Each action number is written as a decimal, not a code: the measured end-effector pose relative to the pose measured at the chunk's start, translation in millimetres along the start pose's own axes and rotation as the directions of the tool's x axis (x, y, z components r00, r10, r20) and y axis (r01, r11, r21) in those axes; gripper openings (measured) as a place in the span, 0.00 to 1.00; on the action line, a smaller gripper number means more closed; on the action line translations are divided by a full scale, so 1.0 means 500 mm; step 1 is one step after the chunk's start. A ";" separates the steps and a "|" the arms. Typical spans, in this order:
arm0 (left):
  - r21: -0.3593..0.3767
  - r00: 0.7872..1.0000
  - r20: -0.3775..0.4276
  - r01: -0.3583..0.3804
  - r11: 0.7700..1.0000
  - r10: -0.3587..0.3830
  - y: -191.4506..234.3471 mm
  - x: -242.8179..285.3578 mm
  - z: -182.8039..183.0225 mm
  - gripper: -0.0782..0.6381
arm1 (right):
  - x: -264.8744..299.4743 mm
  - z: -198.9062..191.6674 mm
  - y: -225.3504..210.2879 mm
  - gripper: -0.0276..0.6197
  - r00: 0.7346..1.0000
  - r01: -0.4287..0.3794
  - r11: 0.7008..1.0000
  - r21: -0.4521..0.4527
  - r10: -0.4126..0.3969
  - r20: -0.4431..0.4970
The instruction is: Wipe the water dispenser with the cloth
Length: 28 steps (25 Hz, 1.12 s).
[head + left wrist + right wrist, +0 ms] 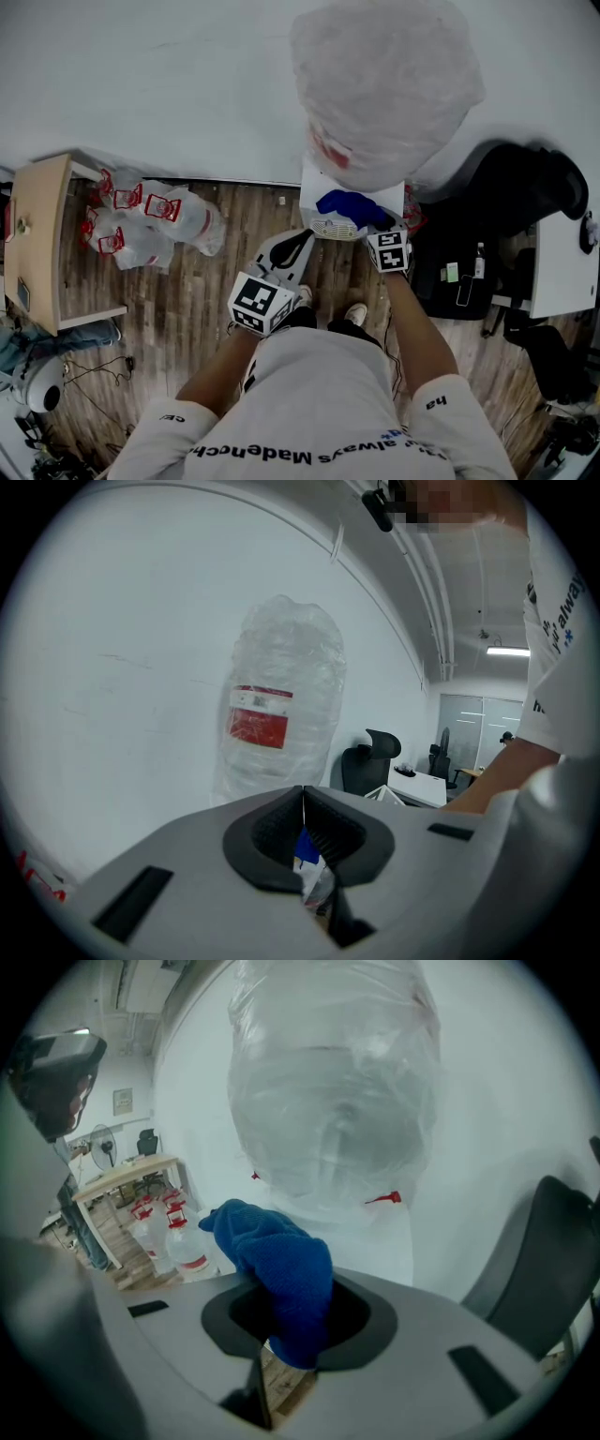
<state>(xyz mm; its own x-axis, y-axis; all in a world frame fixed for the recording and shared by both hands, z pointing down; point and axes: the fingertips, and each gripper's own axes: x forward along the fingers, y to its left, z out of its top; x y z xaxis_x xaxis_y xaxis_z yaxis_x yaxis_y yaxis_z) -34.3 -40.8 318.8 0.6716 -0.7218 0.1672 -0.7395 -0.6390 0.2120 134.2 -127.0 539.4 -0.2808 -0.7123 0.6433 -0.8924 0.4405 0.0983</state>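
r gripper (295,1312) (380,230): jaws clamped on 1 blue cloth (272,1251) (349,208), which bunches up out of the jaw pocket and flops fwd-left. l gripper (302,808) (302,236): jaws together, tips meeting, nothing clamped. a scrap of blue and white shows thru the gap behind the tips, can't tell what.

the cloth sits at the front top edge of the 1 white water dispenser (314,187) (375,1241), touching it, just below the 1 big water jug (384,84) (333,1082) (281,705). the jug is wrapped in clear plastic w/ a red label and stands upside down on the dispenser.

arms: 2 bare forearms out of short white sleeves. r arm reaches nearly straight fwd to the dispenser top. l arm is bent, its gripper nearer the body and lower in head view, tips angled up-right toward the dispenser but apart from it.

2 shoes (356,314) on the wood floor (216,309), near the dispenser base. to the left by the wall is a cluster of spare jugs (150,220) (173,1241) w/ 5 red handles showing, beside 1 wooden shelf unit (37,244). to the right, 1 black office chair (525,187) (367,761) and 1 white desk (562,267).
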 end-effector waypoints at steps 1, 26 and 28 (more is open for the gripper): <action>0.000 1.000 0.001 -0.002 1.000 0.002 -0.004 0.003 0.001 0.14 | -0.007 0.007 -0.001 0.20 1.000 -0.011 1.000 0.019 0.011 0.015; -0.009 0.995 -0.048 -0.093 0.996 0.092 -0.003 0.037 -0.013 0.14 | 0.119 0.121 -0.338 0.19 0.996 0.057 0.993 0.100 -0.064 0.065; -0.006 0.993 -0.049 -0.106 0.994 0.106 0.006 0.035 -0.006 0.14 | 0.133 0.115 -0.331 0.19 0.998 0.021 0.988 0.152 -0.030 0.052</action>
<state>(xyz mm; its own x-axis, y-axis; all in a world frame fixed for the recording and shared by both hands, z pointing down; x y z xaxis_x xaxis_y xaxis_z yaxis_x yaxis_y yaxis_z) -24.9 -54.6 325.4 0.5910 -0.7714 0.2360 -0.8064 -0.5570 0.1988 242.8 -278.8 522.1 -0.2722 -0.7525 0.5997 -0.9415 0.3369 -0.0045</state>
